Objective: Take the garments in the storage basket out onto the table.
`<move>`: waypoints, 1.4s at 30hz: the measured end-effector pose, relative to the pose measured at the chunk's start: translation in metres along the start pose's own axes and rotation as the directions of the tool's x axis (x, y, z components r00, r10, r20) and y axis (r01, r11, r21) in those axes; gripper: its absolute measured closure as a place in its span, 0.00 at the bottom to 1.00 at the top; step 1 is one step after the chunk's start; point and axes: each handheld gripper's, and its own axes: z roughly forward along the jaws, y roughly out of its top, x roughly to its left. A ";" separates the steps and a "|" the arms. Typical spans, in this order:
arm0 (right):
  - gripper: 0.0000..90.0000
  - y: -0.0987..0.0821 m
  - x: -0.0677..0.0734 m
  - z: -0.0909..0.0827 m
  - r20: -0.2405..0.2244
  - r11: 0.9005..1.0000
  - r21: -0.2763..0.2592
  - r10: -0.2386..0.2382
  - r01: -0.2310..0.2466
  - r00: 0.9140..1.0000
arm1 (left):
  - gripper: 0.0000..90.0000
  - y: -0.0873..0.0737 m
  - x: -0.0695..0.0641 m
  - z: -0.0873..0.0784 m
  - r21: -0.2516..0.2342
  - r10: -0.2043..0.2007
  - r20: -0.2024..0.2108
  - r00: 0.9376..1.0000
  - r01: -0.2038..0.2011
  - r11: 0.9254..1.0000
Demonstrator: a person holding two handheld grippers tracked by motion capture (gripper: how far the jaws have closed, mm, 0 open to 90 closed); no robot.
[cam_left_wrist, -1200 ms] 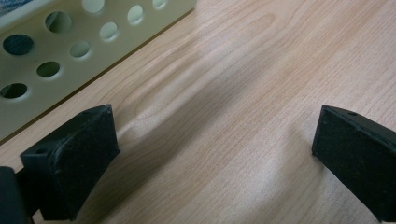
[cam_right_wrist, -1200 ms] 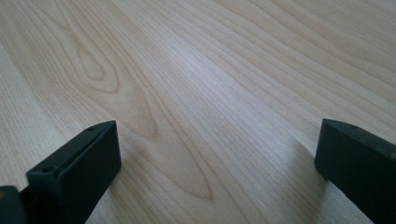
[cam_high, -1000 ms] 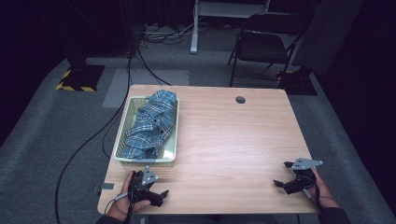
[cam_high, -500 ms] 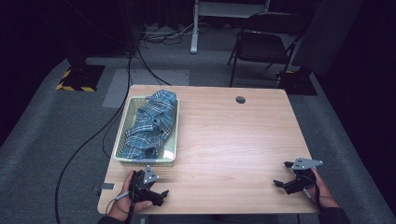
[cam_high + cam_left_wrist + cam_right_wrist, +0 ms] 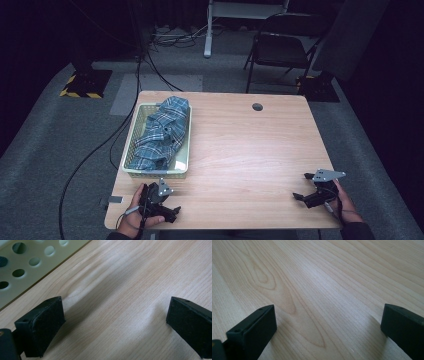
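A: Biggest first?
B: Wooden desk (image 5: 250, 150), pale grain, round cable hole (image 5: 257, 106) near the far edge, right of centre.

A: On it?
B: Pale green perforated basket (image 5: 129, 155) on the left half, long side running near to far. Inside, a crumpled blue plaid shirt (image 5: 162, 132), bunched along the basket's length and spilling slightly over the far rim.

A: Beyond the desk?
B: Grey carpet, black folding chair (image 5: 280, 50) past the far right corner, black cables (image 5: 100, 145) trailing across the floor on the left.

A: Left gripper (image 5: 161, 204)?
B: Held low at the near left edge of the desk, just near of the basket's near wall. In the left gripper view (image 5: 113, 322), fingers (image 5: 41, 327) spread wide over bare wood, nothing between them, basket's holed wall at upper left.

A: Right gripper (image 5: 309, 189)?
B: At the near right corner, well apart from the basket, grey three-cornered plate on top. In the right gripper view (image 5: 327, 325), fingers (image 5: 253, 327) also set wide, empty, close above bare desk grain.

A: Hands?
B: Left hand (image 5: 135, 220) and right hand (image 5: 345, 207) wrapped around the grippers' handles, coming in from the near edge.
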 end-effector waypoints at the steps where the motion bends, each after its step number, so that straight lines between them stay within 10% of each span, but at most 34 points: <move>1: 0.00 0.000 0.000 0.000 0.000 1.000 0.000 0.000 0.000 1.000 | 0.02 0.000 0.000 0.000 0.006 0.002 0.001 1.000 -0.002 1.000; 42: 0.00 0.000 0.000 0.000 0.002 1.000 0.000 0.001 -0.001 1.000 | 0.06 0.015 -0.014 -0.035 -0.006 0.086 -0.029 0.996 -0.086 0.996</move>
